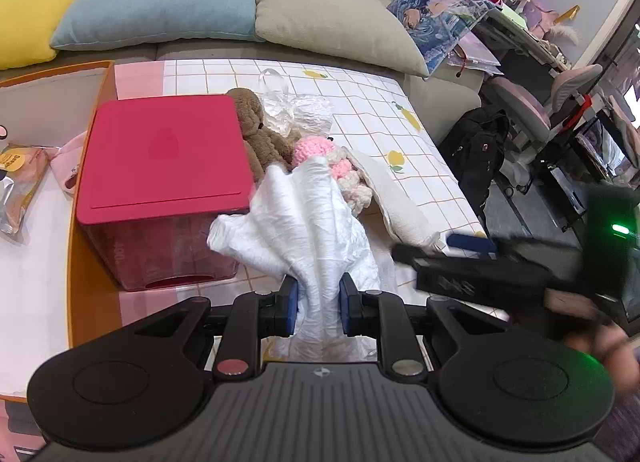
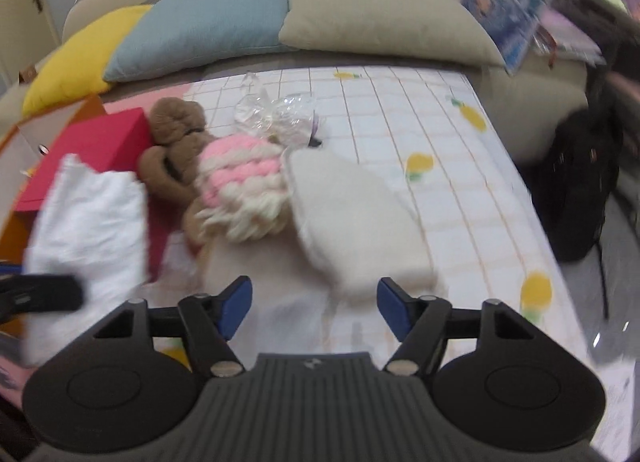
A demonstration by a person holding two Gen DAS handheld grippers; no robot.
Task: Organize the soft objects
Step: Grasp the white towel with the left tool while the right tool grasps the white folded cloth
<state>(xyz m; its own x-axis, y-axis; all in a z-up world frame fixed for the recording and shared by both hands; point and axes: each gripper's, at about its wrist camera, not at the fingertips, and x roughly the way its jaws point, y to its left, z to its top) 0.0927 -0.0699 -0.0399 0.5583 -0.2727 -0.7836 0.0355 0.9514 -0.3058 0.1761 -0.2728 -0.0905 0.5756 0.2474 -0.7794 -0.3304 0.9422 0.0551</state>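
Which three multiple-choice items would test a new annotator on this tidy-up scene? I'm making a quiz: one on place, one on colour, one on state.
1. Where is the brown plush toy?
A. beside the red box
B. on the sofa
C. under the beige pad

2. What colour is the box's lid?
A. blue
B. red
C. yellow

3. What is the left tool doing?
A. standing open, empty
B. shut on the white cloth
C. shut on the knitted toy

Answers:
1 A, the plush leans against the box's side.
2 B, the lid is plainly red.
3 B, the white cloth is pinched between its blue pads, while the right tool stands open.
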